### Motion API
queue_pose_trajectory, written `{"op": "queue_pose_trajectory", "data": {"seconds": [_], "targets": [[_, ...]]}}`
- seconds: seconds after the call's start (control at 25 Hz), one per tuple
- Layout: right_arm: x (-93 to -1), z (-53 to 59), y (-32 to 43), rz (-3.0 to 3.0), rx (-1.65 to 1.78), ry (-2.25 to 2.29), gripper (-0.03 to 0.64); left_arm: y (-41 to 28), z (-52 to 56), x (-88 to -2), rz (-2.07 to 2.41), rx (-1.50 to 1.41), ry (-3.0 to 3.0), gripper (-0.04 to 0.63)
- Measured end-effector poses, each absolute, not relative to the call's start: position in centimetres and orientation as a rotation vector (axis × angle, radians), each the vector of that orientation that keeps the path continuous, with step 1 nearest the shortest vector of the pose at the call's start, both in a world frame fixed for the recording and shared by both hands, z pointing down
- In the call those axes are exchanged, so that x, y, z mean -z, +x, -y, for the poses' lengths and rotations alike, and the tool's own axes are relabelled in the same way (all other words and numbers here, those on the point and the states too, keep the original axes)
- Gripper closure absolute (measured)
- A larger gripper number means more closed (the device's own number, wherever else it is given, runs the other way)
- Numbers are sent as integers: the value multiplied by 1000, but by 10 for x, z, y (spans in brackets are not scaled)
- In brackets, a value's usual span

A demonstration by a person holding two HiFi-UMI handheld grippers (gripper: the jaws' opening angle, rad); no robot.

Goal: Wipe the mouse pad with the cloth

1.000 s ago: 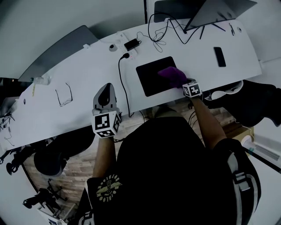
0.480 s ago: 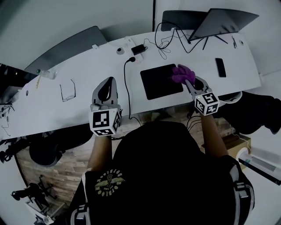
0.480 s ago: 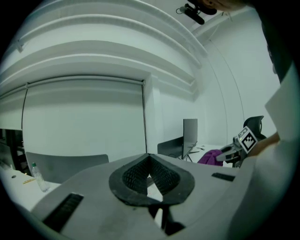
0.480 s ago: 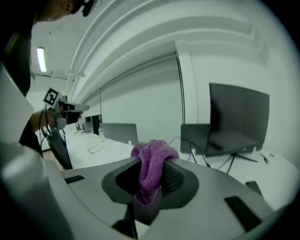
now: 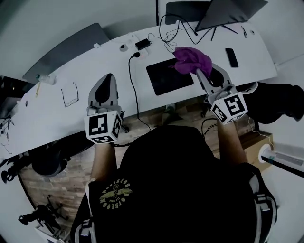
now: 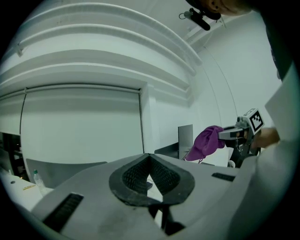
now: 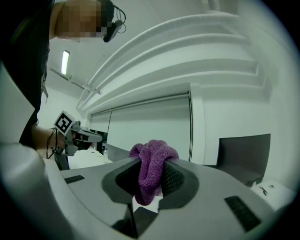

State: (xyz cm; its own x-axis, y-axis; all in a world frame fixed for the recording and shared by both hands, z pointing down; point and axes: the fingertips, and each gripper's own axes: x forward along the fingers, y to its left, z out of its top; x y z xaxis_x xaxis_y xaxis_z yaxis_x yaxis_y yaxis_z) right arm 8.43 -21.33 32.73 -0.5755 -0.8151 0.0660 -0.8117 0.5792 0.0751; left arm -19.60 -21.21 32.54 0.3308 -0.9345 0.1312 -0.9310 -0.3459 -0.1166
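The black mouse pad [image 5: 168, 77] lies flat on the white desk [image 5: 85, 76]. My right gripper [image 5: 199, 72] is raised off the desk at the pad's right edge, shut on the purple cloth [image 5: 192, 59], which bunches above its tips. In the right gripper view the cloth [image 7: 151, 169] is pinched between the two pads and hangs down in a fold. My left gripper [image 5: 109, 79] hovers over the desk left of the pad, jaws shut with nothing in them. From the left gripper view, the cloth [image 6: 205, 142] shows in the air at the right.
A black cable [image 5: 132, 88] runs down the desk between the left gripper and the pad. Glasses [image 5: 70, 95] lie at the left, a phone [image 5: 231, 57] at the right, a laptop [image 5: 228, 12] and a charger [image 5: 142, 44] at the back. The desk's front edge is just under both grippers.
The right gripper has lifted the cloth off the mouse pad and drawn it up and to the right. The left gripper has stayed about where it was.
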Motion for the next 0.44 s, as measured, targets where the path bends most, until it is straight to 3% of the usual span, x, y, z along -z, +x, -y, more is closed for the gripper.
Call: {"op": "queue_pose_trajectory", "data": {"seconds": [0.44], "targets": [[-323,183,89,2689,43,1439,537,-197,189,-331,-1750,271,-2583,594]]}}
